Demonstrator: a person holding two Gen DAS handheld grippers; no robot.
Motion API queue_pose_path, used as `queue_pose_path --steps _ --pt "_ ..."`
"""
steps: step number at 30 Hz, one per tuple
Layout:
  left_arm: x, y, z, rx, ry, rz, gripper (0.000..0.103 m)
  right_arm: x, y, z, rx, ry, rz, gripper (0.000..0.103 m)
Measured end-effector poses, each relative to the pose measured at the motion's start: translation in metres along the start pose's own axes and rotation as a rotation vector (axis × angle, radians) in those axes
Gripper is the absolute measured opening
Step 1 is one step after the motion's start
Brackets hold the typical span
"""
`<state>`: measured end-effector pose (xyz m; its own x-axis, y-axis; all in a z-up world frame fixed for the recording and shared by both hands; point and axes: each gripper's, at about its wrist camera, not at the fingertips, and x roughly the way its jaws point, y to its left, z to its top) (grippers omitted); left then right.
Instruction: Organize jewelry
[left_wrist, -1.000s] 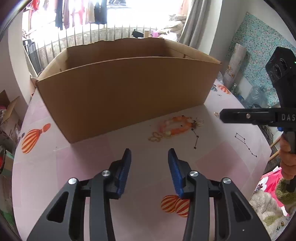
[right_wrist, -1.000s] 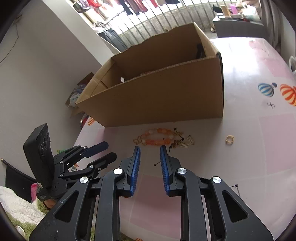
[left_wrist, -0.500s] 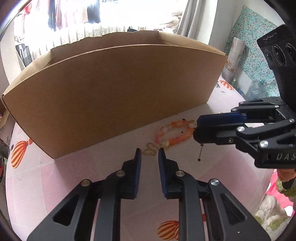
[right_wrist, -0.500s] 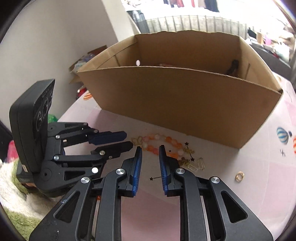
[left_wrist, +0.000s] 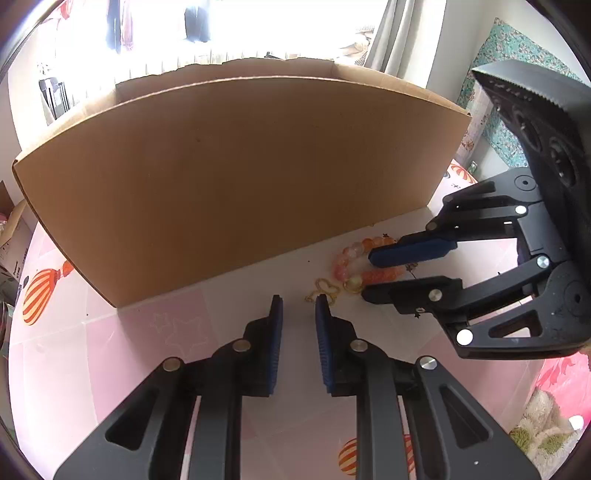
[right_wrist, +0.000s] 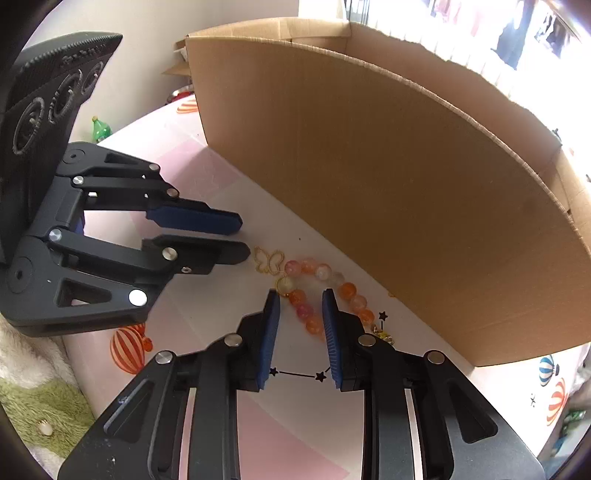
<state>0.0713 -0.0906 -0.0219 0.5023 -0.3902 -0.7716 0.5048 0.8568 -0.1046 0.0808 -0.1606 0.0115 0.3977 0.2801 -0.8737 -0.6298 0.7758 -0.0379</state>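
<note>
My left gripper (left_wrist: 298, 301) hangs over bare bench (left_wrist: 155, 332), its fingers (left_wrist: 275, 332) set narrow with nothing between them. Just past their tips, toward 1 o'clock in the left view, lies a gold butterfly charm (left_wrist: 324, 290), not touched. The bead bracelet (left_wrist: 352, 260) lies beyond it at 2 o'clock, close under the box (left_wrist: 236, 177).

My right gripper (right_wrist: 300, 295) comes down over that bracelet (right_wrist: 317, 295). Its jaws are opening, and one run of orange and pink beads lies in the gap; I cannot see the pads pressing on them. The other run curves outside my right-hand finger (right_wrist: 332, 332), toward the box (right_wrist: 388, 192).

Room is tight. The box wall stands close behind the bracelet across the whole top of both views, leaving only a narrow strip of bench between wall and beads. My two grippers crowd each other: in the right view the left one (right_wrist: 236, 240) reaches in from 9 o'clock, its tips just beside the charm (right_wrist: 267, 260). Open bench lies below my fingers, and its edge shows at 8 o'clock with green shag (right_wrist: 40, 413) beyond.

Small gold pieces (right_wrist: 382, 334) at 3 o'clock of my right finger are half hidden behind it; I cannot make out what they are. The inside of the box is hidden by its near wall. How the charm joins the bracelet is unclear.
</note>
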Motion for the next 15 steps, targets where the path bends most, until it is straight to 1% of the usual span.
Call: queue_pose_path --steps 1,2,6,10,12,15 --pt "-0.001 0.001 0.0 -0.003 0.0 -0.005 0.018 0.0 -0.002 0.0 0.01 0.007 0.011 0.02" --pt "-0.001 0.0 0.0 -0.004 -0.001 -0.008 0.018 0.0 -0.004 0.0 0.025 0.011 0.022 0.007" --pt "-0.002 0.002 -0.003 -0.012 -0.004 -0.01 0.018 -0.005 -0.013 -0.002 0.085 0.006 0.037 0.007" --pt "0.001 0.004 -0.004 -0.013 -0.004 -0.008 0.018 -0.027 -0.026 -0.008 0.176 -0.047 0.082 0.007" --pt "0.001 0.006 -0.004 -0.019 -0.004 -0.011 0.018 -0.038 -0.031 -0.011 0.199 -0.068 0.096 0.007" --pt "0.0 0.008 -0.005 -0.03 0.0 -0.014 0.018 -0.047 -0.027 -0.015 0.216 -0.083 0.109 0.007"
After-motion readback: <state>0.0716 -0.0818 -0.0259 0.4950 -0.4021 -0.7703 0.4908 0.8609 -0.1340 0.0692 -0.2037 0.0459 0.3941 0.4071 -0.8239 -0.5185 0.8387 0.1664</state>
